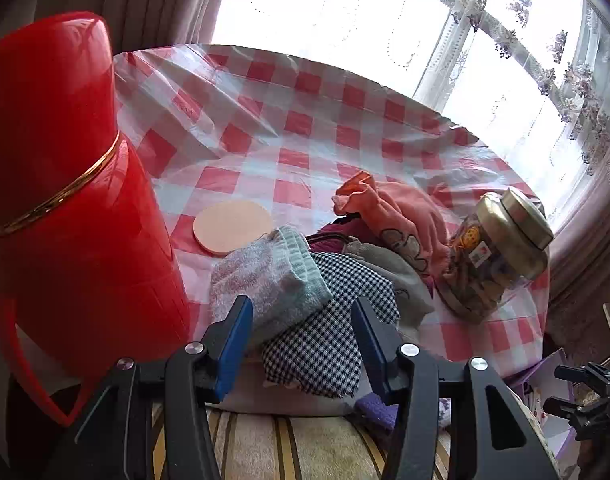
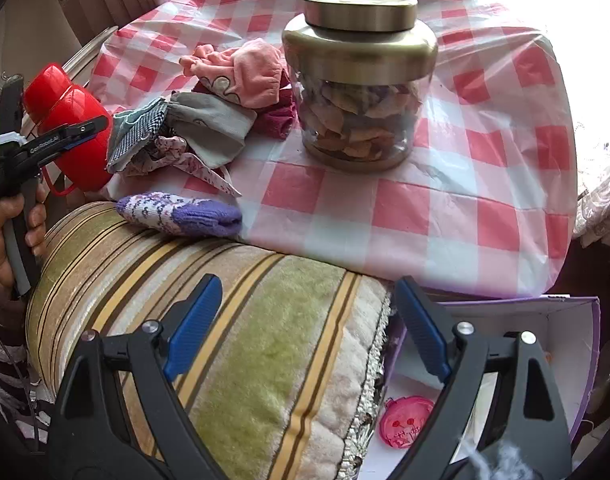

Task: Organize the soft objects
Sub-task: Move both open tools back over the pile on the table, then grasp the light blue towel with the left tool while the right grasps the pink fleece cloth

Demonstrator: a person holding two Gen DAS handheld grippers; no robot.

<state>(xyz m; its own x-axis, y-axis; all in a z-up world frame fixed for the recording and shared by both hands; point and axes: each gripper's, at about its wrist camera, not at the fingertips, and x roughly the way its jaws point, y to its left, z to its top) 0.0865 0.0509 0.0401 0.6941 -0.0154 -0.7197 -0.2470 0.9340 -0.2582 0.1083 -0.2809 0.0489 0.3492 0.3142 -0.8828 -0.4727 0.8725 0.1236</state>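
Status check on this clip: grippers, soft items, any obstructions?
Left gripper open over the fabric pile, nothing gripped. Right gripper open, empty, above striped cushion. Glass jar beside pile.

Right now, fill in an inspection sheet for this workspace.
Surface: round table under a red-and-white checked plastic cloth, creased.
Job's things: heap of small fabric pieces, with a pink garment on top; a purple knitted sock apart at the table edge; a pale fuzzy sock.
Clutter: red plastic thermos flask; glass jar with brass-coloured lid, filled; round peach pad.
Grippers: left gripper half open over the checked cloth piece, fingers not pressing it; right gripper wide open, empty.
Cables: nothing seen.
Surroundings: striped plush cushion; open purple box holding a pink round case; bright window with lace curtain.
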